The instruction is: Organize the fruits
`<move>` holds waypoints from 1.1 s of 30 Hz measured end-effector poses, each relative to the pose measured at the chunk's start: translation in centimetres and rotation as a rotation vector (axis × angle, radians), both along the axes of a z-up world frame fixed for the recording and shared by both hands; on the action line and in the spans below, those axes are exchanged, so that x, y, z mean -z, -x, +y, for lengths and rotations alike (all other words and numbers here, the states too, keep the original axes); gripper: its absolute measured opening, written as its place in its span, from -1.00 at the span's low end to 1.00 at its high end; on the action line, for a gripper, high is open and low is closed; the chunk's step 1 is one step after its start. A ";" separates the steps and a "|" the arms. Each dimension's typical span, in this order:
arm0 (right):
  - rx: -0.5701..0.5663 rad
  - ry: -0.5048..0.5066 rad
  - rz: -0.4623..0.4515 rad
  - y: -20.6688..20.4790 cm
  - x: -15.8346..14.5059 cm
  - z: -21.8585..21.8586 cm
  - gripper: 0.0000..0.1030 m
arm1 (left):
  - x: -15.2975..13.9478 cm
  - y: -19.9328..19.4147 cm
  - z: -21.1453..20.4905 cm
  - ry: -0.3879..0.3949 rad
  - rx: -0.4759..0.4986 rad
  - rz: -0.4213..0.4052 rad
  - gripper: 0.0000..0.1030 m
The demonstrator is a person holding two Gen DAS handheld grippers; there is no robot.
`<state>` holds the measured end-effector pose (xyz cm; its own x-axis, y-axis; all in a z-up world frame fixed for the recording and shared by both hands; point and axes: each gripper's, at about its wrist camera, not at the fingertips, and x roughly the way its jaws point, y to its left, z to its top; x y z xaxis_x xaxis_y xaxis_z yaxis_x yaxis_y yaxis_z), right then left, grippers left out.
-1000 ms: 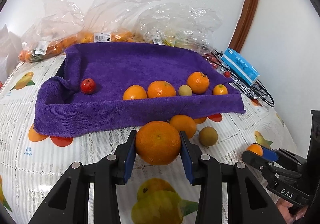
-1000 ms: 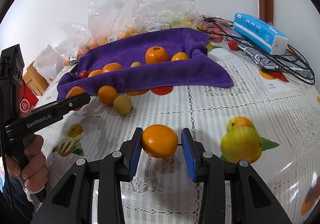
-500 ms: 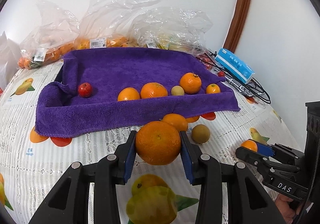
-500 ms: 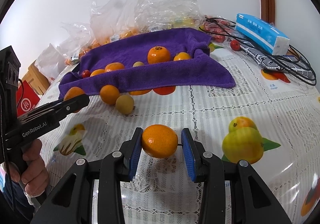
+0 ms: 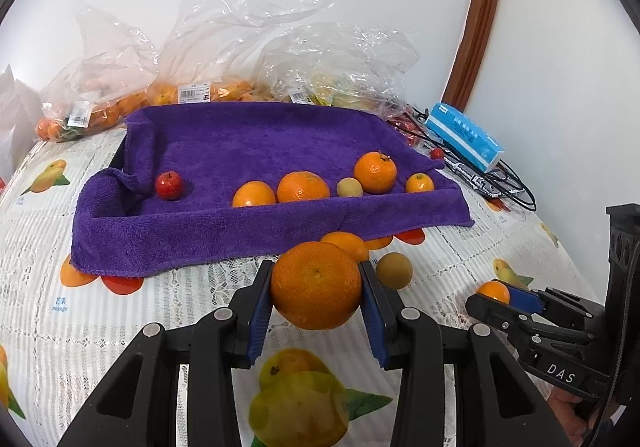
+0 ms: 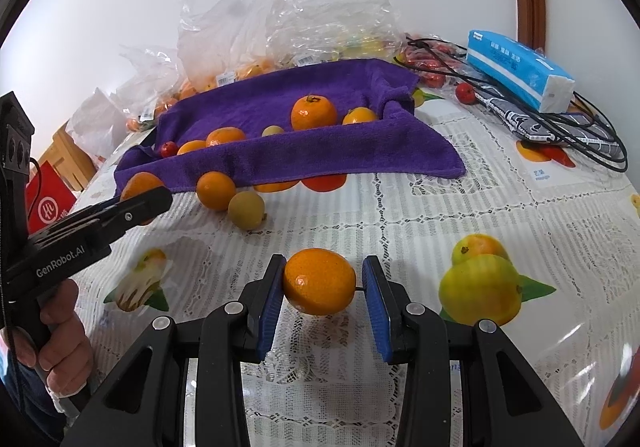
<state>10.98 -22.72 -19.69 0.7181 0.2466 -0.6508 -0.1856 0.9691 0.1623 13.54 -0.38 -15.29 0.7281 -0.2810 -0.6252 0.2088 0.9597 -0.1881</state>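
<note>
My left gripper (image 5: 316, 271) is shut on a large orange (image 5: 316, 287), held just in front of the purple towel (image 5: 248, 151). On the towel lie a small red apple (image 5: 169, 185), several oranges and a small yellowish fruit (image 5: 349, 187). My right gripper (image 6: 324, 267) is shut on a small orange (image 6: 319, 281) low over the tablecloth; its left pad presses the fruit and a thin stem bridges to the right pad. Another orange (image 6: 216, 190) and a round brown fruit (image 6: 246, 209) sit before the towel's front edge (image 6: 320, 167). The right gripper (image 5: 496, 295) shows at the lower right of the left wrist view.
Clear plastic bags of fruit (image 5: 192, 95) crowd the wall behind the towel. A blue tissue pack (image 5: 464, 137) and black cables (image 5: 500, 183) lie at the right. A person's hand (image 6: 60, 331) holds the left gripper (image 6: 148, 199); a red box (image 6: 48, 203) stands beyond the table's left edge.
The left gripper has shifted slightly with the large orange still in it. The right gripper and its small orange have stayed put.
</note>
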 end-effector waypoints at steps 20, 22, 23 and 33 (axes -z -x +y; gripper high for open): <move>0.052 -0.004 -0.055 1.0 -0.6 -0.6 -0.24 | -0.9 1.0 0.0 0.021 -0.001 -0.051 -0.25; 0.055 0.002 -0.063 1.2 -0.8 -0.4 -0.24 | -1.0 1.0 0.2 0.026 -0.007 -0.051 -0.25; 0.049 0.003 -0.063 1.2 -0.9 -0.3 -0.24 | -1.0 1.1 0.2 0.027 -0.012 -0.053 -0.25; -0.020 -0.033 -0.137 0.9 -4.8 1.0 -0.24 | -1.5 1.9 2.4 0.077 -0.077 -0.050 -0.25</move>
<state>10.06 -21.76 -14.85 0.7947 0.2813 -0.5379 -0.2276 0.9596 0.1655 11.61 2.00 -13.79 0.7794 -0.2689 -0.5659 0.1461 0.9563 -0.2532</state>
